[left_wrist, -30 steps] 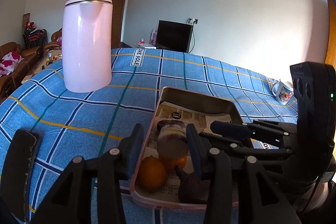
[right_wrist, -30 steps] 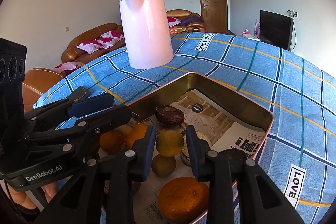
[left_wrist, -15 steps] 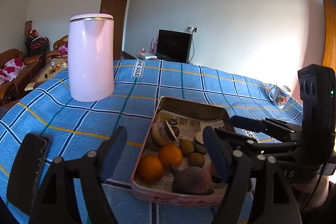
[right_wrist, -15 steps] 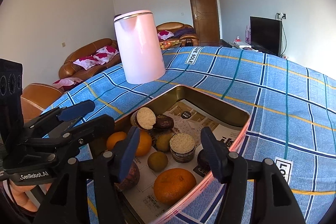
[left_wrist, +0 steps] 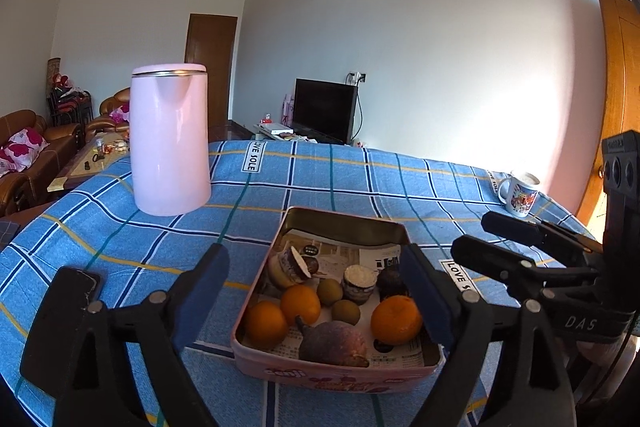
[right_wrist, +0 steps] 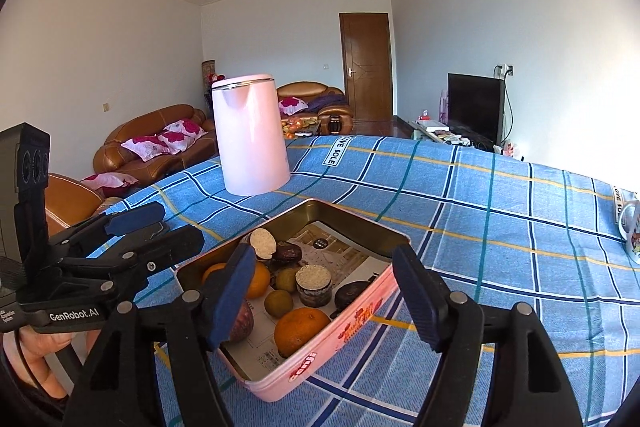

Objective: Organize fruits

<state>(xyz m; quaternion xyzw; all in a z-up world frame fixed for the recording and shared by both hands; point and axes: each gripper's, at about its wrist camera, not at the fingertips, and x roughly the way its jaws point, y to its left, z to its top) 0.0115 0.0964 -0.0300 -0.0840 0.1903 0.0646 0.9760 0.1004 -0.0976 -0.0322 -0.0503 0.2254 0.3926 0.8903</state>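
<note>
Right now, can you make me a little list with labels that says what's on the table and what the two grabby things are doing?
surface: blue checked tablecloth
container: pink rectangular metal tin, lined with newspaper
fruit in tin: three round oranges, the nearest to the right at; two small green-brown fruits; a dark purple-brown fruit
other items: tall pale pink kettle behind the tin; white printed mug at the far right; black phone near the left edge
left gripper: jaws wide open, empty
right gripper: jaws wide open, empty

White walls around me, brown door (right_wrist: 366,67) at the far end. Brown leather sofas (right_wrist: 154,143) on my left. Black TV (right_wrist: 474,107) on my right.
</note>
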